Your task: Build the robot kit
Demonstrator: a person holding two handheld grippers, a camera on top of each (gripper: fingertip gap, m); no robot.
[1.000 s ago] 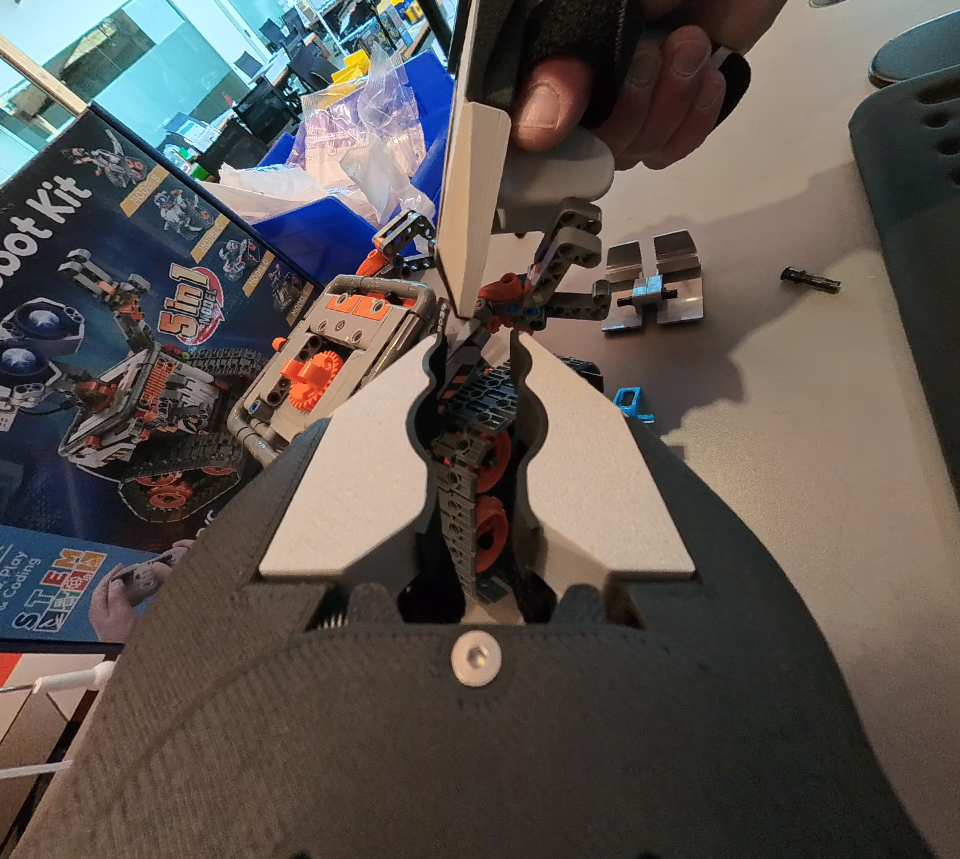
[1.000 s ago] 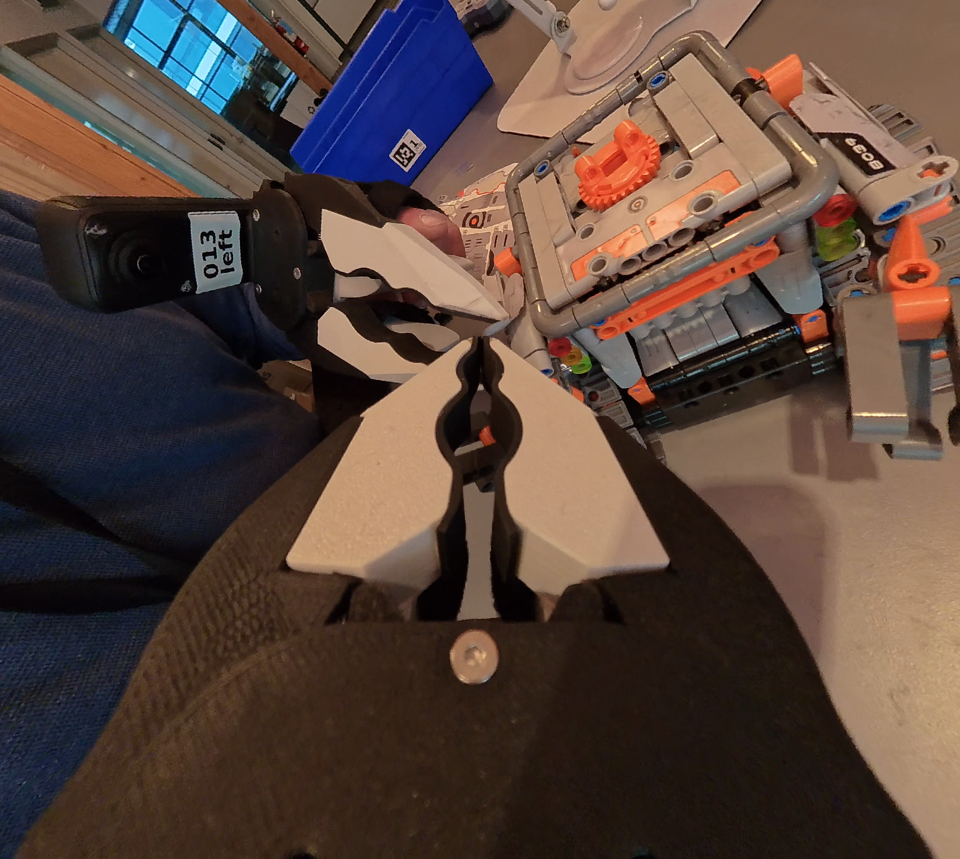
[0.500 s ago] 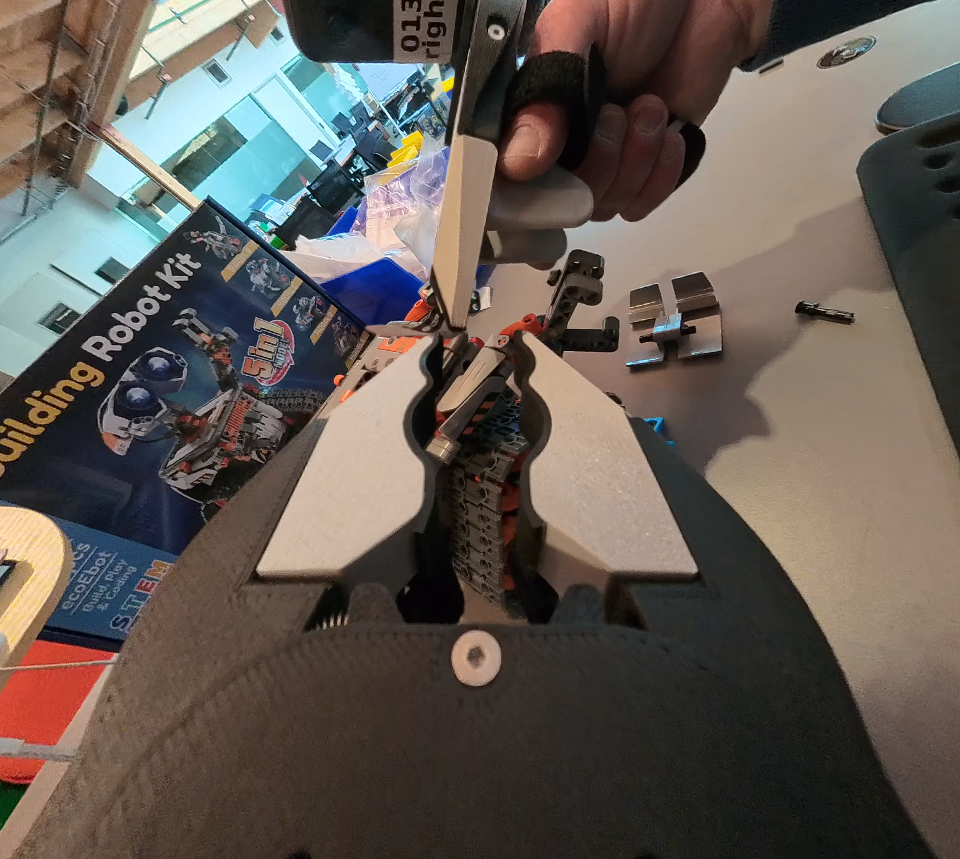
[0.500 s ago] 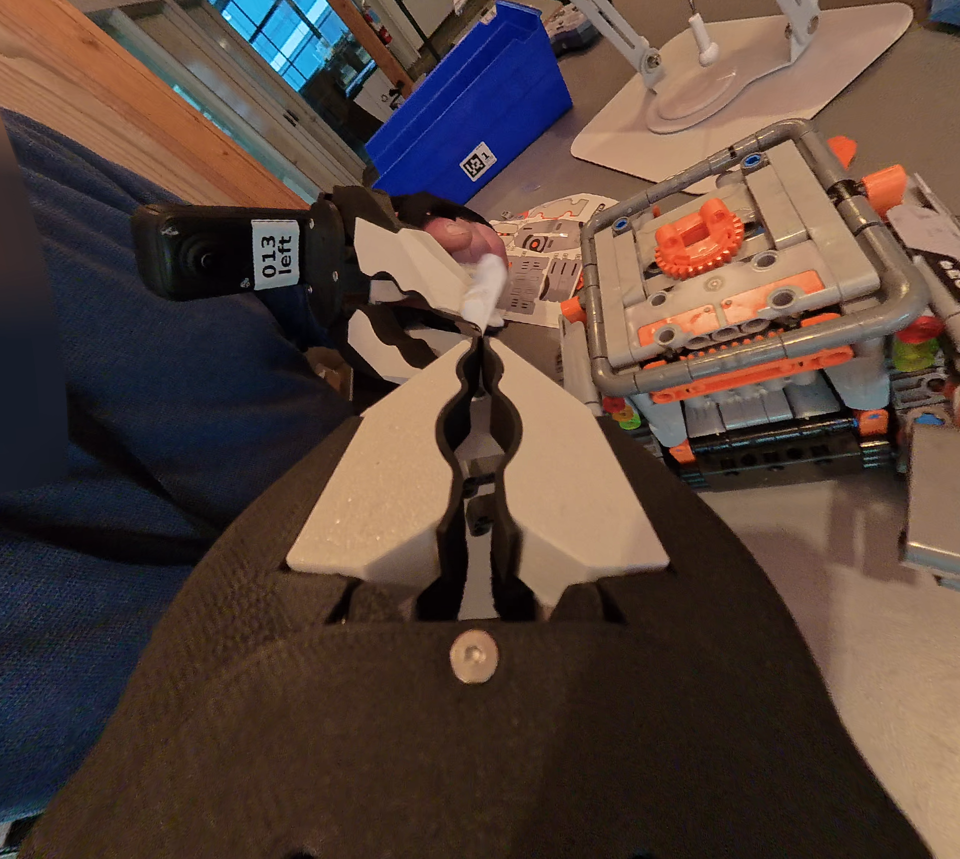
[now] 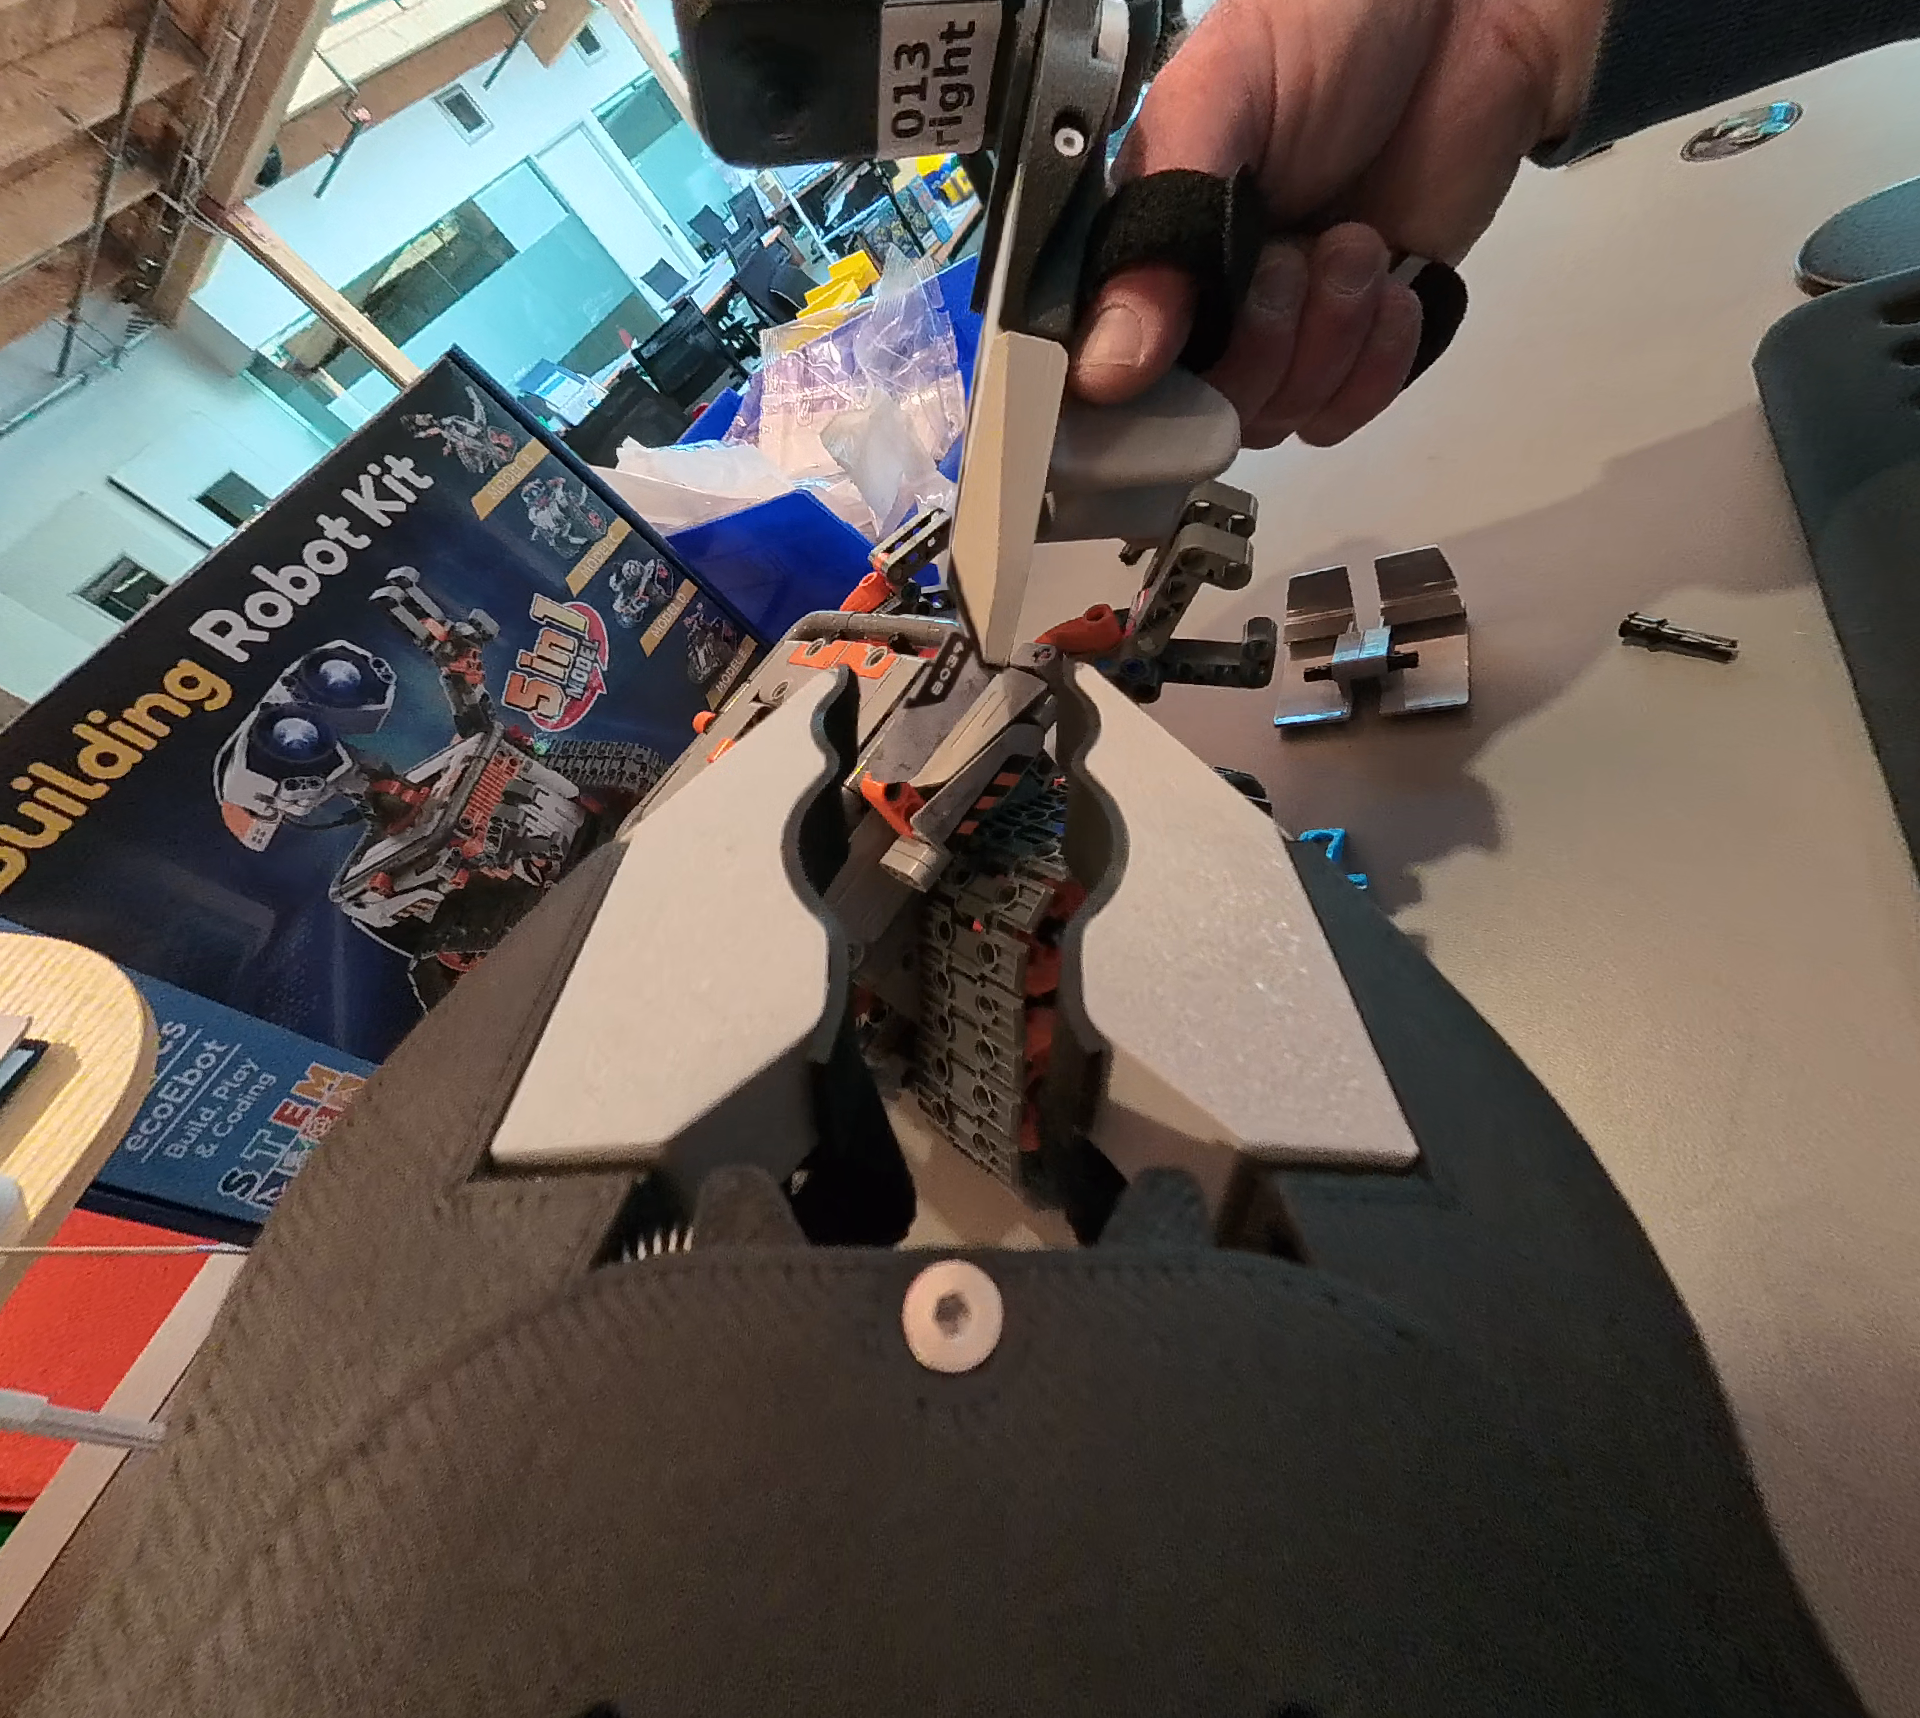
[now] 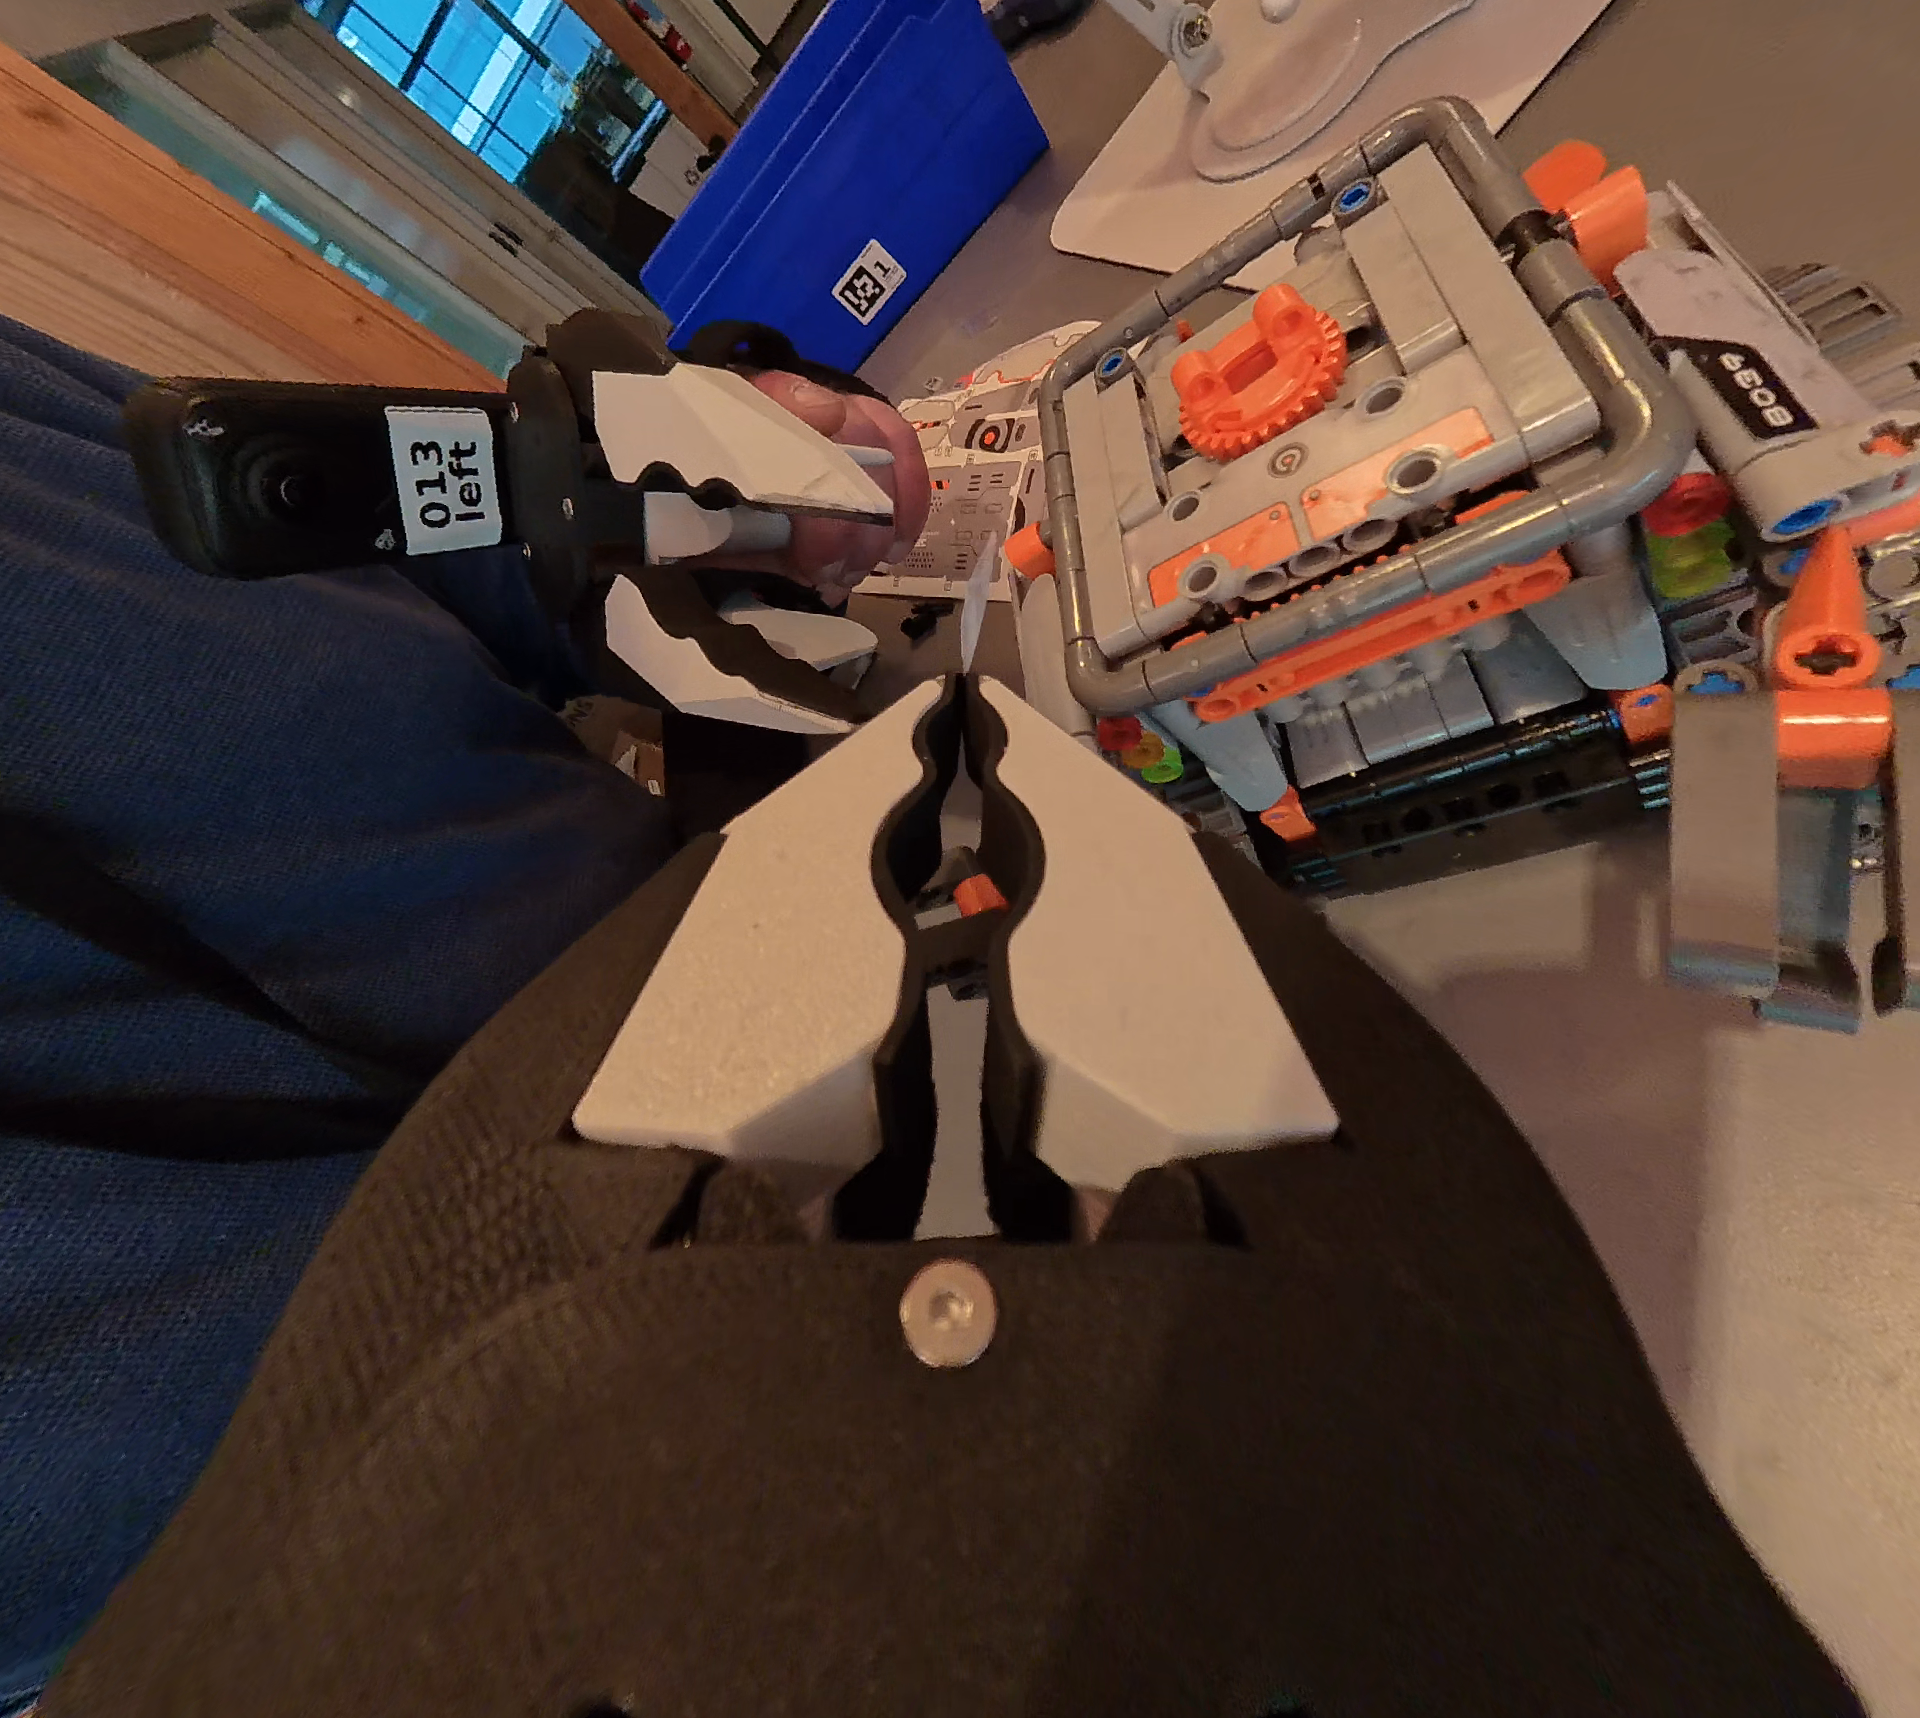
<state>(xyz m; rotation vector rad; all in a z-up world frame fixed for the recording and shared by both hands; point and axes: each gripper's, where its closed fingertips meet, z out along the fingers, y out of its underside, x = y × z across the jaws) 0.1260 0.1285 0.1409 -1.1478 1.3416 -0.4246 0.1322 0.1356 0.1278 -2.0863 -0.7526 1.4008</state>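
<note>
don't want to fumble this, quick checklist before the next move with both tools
1. right tool shut on thin white strip: ok
2. left tool open, holding nothing: ok
3. strip clear of the brick-built tracked robot: cannot tell
4. tracked robot sitting flat on table: ok
5. loose black pin lying apart from both tools: ok
</note>
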